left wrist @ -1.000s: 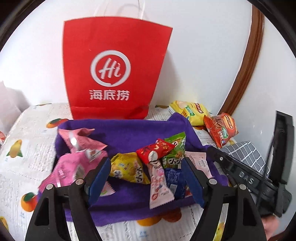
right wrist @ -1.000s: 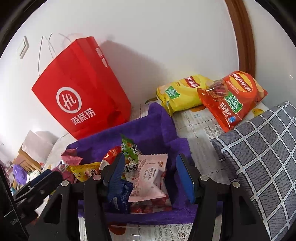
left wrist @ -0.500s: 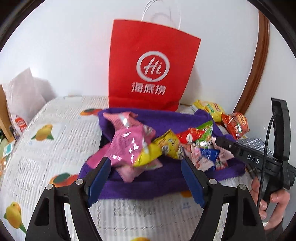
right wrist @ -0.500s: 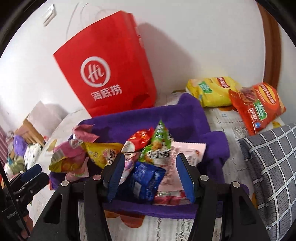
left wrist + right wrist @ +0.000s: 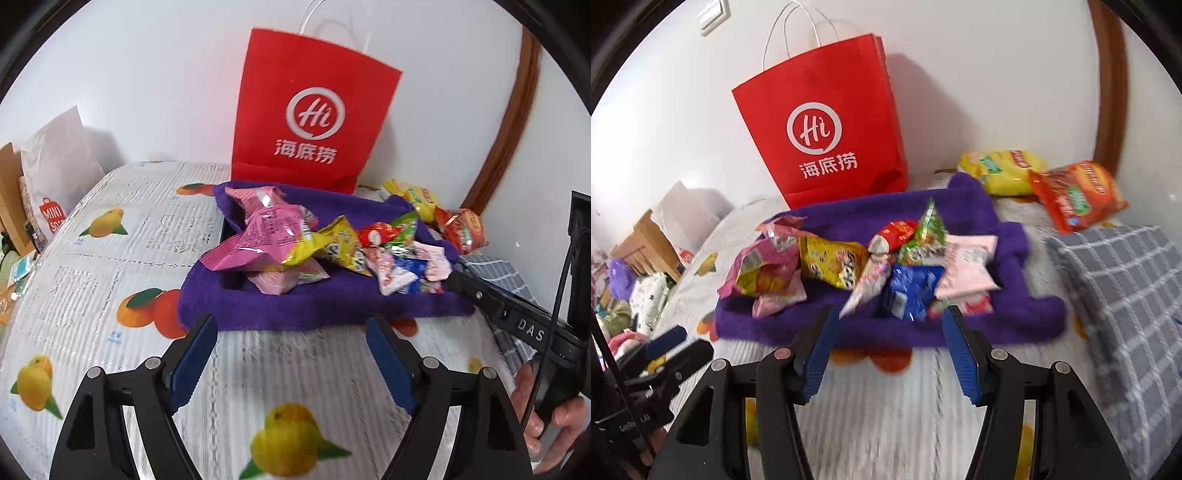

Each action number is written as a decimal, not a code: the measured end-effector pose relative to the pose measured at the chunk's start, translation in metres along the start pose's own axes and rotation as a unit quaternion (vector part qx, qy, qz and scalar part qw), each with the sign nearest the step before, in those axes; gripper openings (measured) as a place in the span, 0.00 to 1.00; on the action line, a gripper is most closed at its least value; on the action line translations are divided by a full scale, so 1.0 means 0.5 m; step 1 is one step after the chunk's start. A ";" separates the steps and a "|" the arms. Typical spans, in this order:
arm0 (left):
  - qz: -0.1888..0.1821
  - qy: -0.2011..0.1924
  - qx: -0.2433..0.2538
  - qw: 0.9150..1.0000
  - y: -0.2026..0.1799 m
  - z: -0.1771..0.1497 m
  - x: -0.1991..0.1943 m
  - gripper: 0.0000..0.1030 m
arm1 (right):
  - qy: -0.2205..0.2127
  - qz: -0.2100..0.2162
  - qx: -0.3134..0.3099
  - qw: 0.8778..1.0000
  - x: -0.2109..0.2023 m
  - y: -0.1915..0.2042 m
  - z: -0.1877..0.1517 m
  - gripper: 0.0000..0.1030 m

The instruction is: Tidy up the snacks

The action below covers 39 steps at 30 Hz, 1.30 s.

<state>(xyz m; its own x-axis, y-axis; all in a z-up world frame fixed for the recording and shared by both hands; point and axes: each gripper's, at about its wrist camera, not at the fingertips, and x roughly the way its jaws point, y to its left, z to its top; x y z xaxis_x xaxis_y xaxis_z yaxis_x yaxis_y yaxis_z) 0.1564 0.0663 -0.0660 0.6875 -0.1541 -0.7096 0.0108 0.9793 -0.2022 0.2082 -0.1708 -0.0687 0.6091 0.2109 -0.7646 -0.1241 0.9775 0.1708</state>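
A: Nearest?
B: Left gripper (image 5: 290,363), fingers widening, nothing between them. Right gripper (image 5: 888,352), fingers apart, also bare. Both hang over the fruit-print bed (image 5: 110,258).

A: The snacks?
B: At twelve o'clock, snacks (image 5: 871,262) heaped in a purple tray (image 5: 960,328). Two chip bags (image 5: 1075,192) at two o'clock; red bag (image 5: 823,122) farthest.

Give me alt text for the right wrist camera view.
A pile of small snack packets fills a purple fabric tray on a fruit-print bedcover, just beyond the open, empty right hand-held gripper. A red paper bag stands behind.
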 end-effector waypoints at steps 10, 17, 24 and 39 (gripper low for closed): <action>0.017 -0.007 0.041 0.999 -0.067 -0.005 -0.153 0.88 | 0.013 -0.084 0.024 0.996 -0.189 -0.007 -0.041 0.73; 0.016 -0.023 0.048 0.998 -0.099 -0.028 -0.243 0.92 | -0.015 -0.096 0.014 0.995 -0.293 0.015 -0.084 0.89; 0.020 -0.025 0.053 0.998 -0.113 -0.051 -0.301 0.93 | -0.029 -0.107 0.012 0.994 -0.365 0.032 -0.107 0.92; 0.026 -0.029 0.058 0.998 -0.125 -0.066 -0.330 0.93 | -0.032 -0.104 0.011 0.994 -0.400 0.039 -0.136 0.92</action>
<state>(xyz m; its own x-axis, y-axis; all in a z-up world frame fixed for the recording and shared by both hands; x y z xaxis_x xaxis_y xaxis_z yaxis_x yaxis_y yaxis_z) 0.0183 0.0262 0.0418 0.7305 -0.0972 -0.6759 0.0547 0.9950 -0.0841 0.0305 -0.1932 0.0453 0.6689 0.0023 -0.7434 0.0266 0.9993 0.0270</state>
